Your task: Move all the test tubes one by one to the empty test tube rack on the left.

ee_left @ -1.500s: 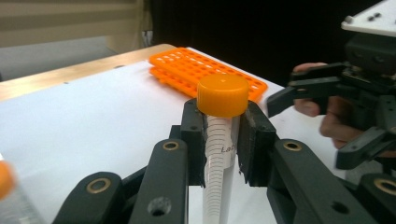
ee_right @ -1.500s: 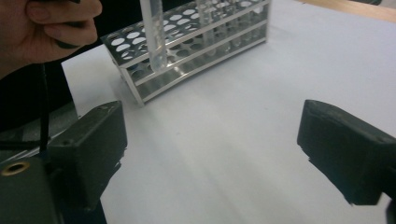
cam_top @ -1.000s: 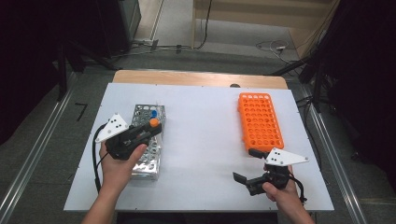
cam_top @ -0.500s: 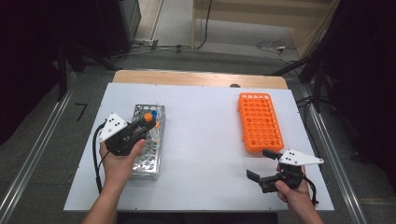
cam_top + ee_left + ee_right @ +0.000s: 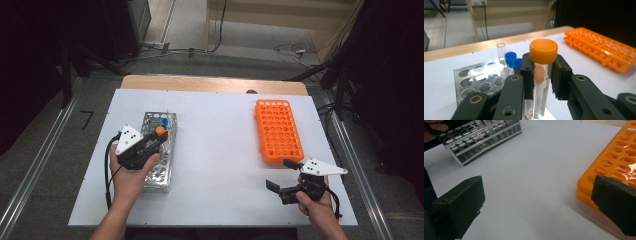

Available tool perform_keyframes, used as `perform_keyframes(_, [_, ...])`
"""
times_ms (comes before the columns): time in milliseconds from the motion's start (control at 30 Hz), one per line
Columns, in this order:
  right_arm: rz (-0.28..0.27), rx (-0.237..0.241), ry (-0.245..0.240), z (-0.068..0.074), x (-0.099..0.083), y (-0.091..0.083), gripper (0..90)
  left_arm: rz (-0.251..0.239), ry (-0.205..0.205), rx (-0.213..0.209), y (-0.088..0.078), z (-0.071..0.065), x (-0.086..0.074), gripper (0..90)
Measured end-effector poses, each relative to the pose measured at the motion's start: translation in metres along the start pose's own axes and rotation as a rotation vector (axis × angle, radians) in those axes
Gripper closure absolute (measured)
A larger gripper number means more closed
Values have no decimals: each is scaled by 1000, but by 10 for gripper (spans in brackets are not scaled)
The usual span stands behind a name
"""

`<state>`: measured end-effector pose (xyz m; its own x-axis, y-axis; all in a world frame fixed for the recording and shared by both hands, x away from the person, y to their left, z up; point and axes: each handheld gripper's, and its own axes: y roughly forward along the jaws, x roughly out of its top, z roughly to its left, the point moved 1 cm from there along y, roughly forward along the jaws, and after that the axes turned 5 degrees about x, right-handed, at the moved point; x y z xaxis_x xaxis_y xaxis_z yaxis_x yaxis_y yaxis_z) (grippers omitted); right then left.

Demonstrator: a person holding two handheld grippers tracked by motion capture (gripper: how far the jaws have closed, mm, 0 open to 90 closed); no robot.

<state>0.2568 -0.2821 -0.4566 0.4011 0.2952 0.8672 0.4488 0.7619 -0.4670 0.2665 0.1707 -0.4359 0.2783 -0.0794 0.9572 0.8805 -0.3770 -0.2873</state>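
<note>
1. The left gripper [image 5: 159, 136] is seen clamped on a clear tube [image 5: 541, 82] with an orange cap [image 5: 543, 50]; in the left gripper view the two black pads are pressed against the tube just below the cap, one on each side.
2. The tube is held upright above the metal rack [image 5: 156, 152] at the left of the white table [image 5: 215, 150]; whether its lower end is seated in a hole cannot be told.
3. The right gripper [image 5: 283, 174] is held wide open with nothing between its jaws, near the table's front right, just off the near end of the orange rack [image 5: 278, 130].
4. Against half a second ago, the left gripper is found in much the same spot over the metal rack, the orange-capped tube gripped as before.
5. The right gripper is seen in nearly the same place at the front right, its jaws spread as they were.
6. Two blue-capped tubes [image 5: 511, 60] and one uncapped clear tube [image 5: 501, 50] are seen standing in the metal rack behind the gripped tube.
7. The orange rack's holes are seen empty in the right gripper view, and its corner is partly covered by that gripper's right-hand jaw.
8. The left hand [image 5: 131, 175] is wrapped around the gripper body and laid over part of the metal rack.
</note>
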Motion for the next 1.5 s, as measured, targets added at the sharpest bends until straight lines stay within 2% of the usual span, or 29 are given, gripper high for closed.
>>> perform_keyframes(133, [1,-6,4,-1,0,0,0,15,5,4,-1,-3,-1,689])
perform_keyframes(367, [-6,-12,9,-5,0,-1,0,22,-8,14,-2,-3,0,594])
perform_keyframes(467, [-8,-13,11,-7,0,-1,0,12,-20,16,-3,-3,1,518])
perform_keyframes(567, [-9,-15,12,-8,0,-1,0,1,-38,-5,-6,-4,2,388])
perform_keyframes(733, [-18,-22,9,-11,0,-2,0,-12,-74,-77,-10,-3,3,200])
perform_keyframes(967, [-28,-27,8,-14,0,-3,0,-15,-92,-128,-17,-4,3,47])
perform_keyframes(1100, [-38,-28,6,-15,0,-5,0,-18,-98,-156,-21,-6,2,2])
perform_keyframes(1500, [-56,-30,3,-20,0,-8,0,-26,-79,-225,-36,-11,-4,0])
